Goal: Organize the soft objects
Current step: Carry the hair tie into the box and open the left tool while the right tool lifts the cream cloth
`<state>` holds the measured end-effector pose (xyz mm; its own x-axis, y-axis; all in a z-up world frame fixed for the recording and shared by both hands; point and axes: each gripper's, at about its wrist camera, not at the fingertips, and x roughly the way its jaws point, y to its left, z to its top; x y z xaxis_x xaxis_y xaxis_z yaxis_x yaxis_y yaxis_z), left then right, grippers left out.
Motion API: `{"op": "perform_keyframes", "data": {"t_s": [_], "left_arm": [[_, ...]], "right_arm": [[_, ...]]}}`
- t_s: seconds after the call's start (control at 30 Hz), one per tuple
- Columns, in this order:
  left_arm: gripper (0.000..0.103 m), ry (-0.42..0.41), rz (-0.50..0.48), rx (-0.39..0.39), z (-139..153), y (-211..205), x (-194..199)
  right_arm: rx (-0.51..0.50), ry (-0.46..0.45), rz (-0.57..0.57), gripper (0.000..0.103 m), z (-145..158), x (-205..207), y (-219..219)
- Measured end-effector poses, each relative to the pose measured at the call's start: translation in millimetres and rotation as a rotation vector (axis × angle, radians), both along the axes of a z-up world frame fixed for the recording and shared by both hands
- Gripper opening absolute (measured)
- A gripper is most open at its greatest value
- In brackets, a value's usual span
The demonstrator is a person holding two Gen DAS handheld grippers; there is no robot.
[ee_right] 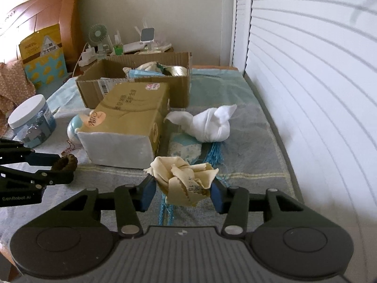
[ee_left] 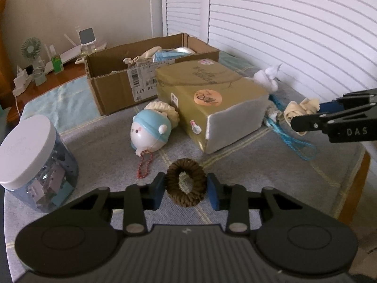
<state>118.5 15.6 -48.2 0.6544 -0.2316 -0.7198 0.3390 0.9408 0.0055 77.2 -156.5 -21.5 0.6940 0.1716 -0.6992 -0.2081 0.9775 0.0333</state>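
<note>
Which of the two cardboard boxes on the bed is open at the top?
The brown cardboard box at the back, nearer the wall: its flaps stand up and soft things show inside. The yellow box in front of it is closed.

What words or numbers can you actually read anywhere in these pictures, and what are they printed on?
"DAS" on the right claw, seen from the left wrist.
"GenRobot.AI" on the left claw, seen from the right wrist.
"34 A77" on the cardboard box shipping label, sideways.
"15" on the cream cloth the right claw holds.
Gold box lettering, its stickers, the yellow bag and the jar: unreadable.
</note>
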Motion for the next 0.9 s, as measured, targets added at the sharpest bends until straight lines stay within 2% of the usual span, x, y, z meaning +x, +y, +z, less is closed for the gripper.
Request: {"op": "perform_keyframes", "data": {"t_s": [0.17, 0.37, 0.63, 0.8, 0.87, 0.9], "left_arm": [[0.036, -0.002, -0.036, -0.008, 20, 8, 0], [0.036, -0.053, -0.053, -0.019, 50, 16, 14], [0.036, -0.151, -0.022, -0.004, 82, 19, 83], [0.036, -0.16, 0.025, 0.01, 85, 20, 136], [0.038, -0.173, 0.062, 0.027, 83, 21, 151], [0.044, -0.182, 0.073, 0.045, 81, 20, 158]], "right_arm": [[-0.014, -0.033, 0.032, 0.054, 16, -8, 3], [-0.011, -0.066, 0.07, 0.054, 34, -12, 6], [-0.016, -0.092, 0.104, 0.054, 45, -5, 12], [-0.014, -0.098, 0.107, 0.054, 49, -1, 12], [-0.016, -0.099, 0.105, 0.054, 49, 2, 12], [-0.016, -0.099, 0.104, 0.054, 49, 3, 12]]}}
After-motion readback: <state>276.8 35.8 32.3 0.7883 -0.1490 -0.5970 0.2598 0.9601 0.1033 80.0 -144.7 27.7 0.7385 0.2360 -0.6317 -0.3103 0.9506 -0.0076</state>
